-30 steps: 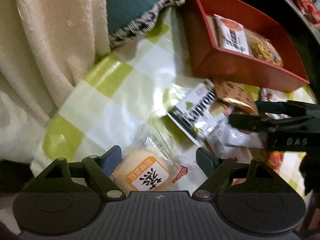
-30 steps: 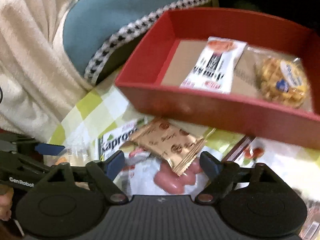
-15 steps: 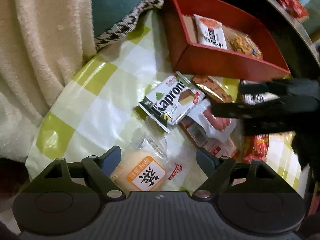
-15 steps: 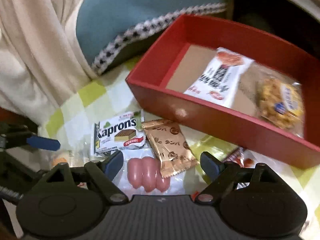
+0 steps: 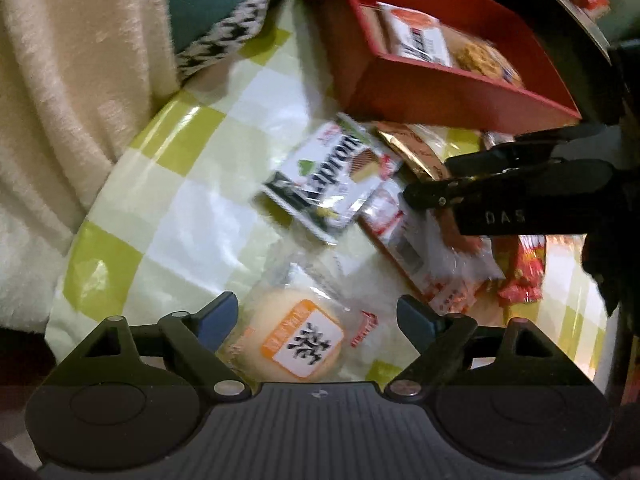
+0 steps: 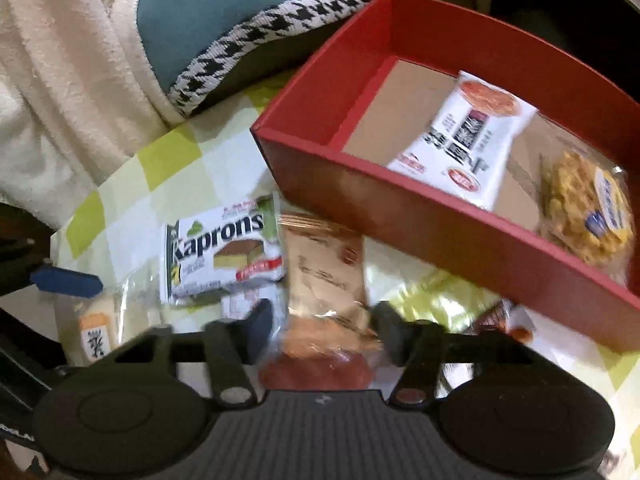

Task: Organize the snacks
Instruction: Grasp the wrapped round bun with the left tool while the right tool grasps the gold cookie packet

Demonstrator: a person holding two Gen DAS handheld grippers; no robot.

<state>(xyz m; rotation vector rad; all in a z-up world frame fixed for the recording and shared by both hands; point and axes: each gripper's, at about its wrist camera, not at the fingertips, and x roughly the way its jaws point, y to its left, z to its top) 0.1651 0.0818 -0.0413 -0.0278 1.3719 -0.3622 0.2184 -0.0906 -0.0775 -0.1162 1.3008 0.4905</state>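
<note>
My left gripper (image 5: 318, 316) is open around a round pale bun in clear wrap (image 5: 298, 340) on the green-checked cloth. My right gripper (image 6: 326, 320) has its fingers narrowed around the gold-brown snack packet (image 6: 326, 276), which lies over a pack of pink sausages (image 6: 316, 372); the frame is blurred and I cannot tell if it grips. A Kaprons wafer pack (image 6: 224, 256) lies left of it, also in the left wrist view (image 5: 332, 184). The red box (image 6: 400, 200) holds a white packet (image 6: 468, 136) and a waffle cookie (image 6: 580, 208).
A cream blanket (image 5: 72, 80) and a teal cushion with houndstooth trim (image 6: 248, 12) border the cloth on the left and back. More red and white snack packs (image 5: 520, 272) lie at the right. The cloth's edge (image 5: 64, 280) drops off at the left.
My right gripper has dropped down onto the gold-brown packet and its fingers have narrowed around it. The left gripper stays open over the bun.
</note>
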